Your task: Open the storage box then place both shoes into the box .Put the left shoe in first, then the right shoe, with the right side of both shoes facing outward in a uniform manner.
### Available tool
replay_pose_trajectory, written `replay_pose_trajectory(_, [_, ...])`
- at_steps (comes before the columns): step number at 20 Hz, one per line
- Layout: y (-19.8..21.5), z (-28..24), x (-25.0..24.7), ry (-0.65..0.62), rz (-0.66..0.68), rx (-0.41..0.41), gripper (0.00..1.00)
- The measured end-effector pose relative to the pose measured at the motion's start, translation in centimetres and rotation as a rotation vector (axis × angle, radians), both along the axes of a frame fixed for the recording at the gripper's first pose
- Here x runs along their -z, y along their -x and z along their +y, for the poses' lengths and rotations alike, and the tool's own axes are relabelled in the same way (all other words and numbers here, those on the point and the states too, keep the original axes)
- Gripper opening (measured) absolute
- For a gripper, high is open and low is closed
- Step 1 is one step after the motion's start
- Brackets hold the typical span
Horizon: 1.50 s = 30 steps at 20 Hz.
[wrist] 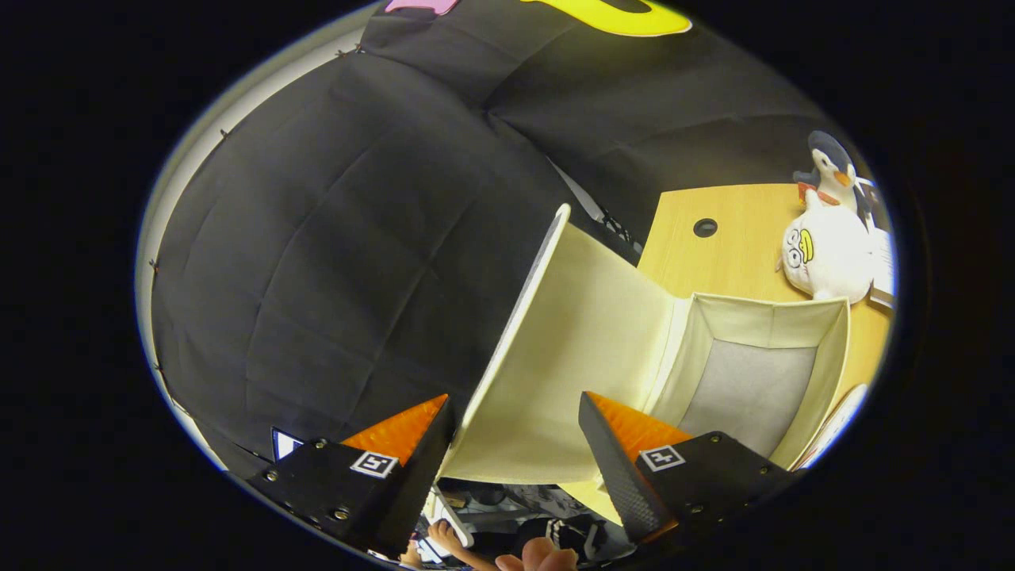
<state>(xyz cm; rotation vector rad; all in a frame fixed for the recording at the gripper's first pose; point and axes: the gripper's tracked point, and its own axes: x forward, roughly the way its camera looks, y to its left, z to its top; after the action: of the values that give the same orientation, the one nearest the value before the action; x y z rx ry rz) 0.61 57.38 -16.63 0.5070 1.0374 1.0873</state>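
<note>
**Box lid raised, gripper fingers apart around it**

The gripper (515, 428) is seen with its two fingers spread wide. The cream lid (571, 357) of the storage box (833, 349) stands between them, swung up from the box and tilted. Its lower edge lies in the gap between the fingers. Whether the fingers (400, 432) touch the lid cannot be told for sure; a gap is seen on both sides, so no pinching is shown.

The storage box is placed just beyond the right finger, on a light wooden table (737, 254). It is open, and its cream fabric walls and grey bottom are visible. Nothing is seen inside the visible part of it.

Beyond the box, two plush toys are set on the table: a white one with a yellow beak (829, 258) and a penguin (833, 170) behind it, touching each other. A round dark hole (705, 228) is seen in the tabletop near them.

Behind the lid the black cloth wall (341, 238) is hung. Below the fingers, a hand (539, 557) of a person is partly seen.
</note>
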Motion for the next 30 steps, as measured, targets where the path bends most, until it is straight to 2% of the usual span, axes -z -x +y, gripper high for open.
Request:
replay_pose_trajectory(6, [-1.9,-3.7,-1.0,0.011,-0.062,0.023,0.95])
replay_pose_trajectory(12, [-3.5,-12.3,1.7,0.100,-0.086,0.112,0.95])
replay_pose_trajectory(21, [-5.6,-25.8,10.6,0.299,-0.019,0.276,0.95])
replay_pose_trajectory(25, [-4.5,-30.2,14.6,0.405,0.019,0.291,0.95])
replay_pose_trajectory(30, [-2.4,-33.9,19.6,0.522,0.095,0.272,0.95])
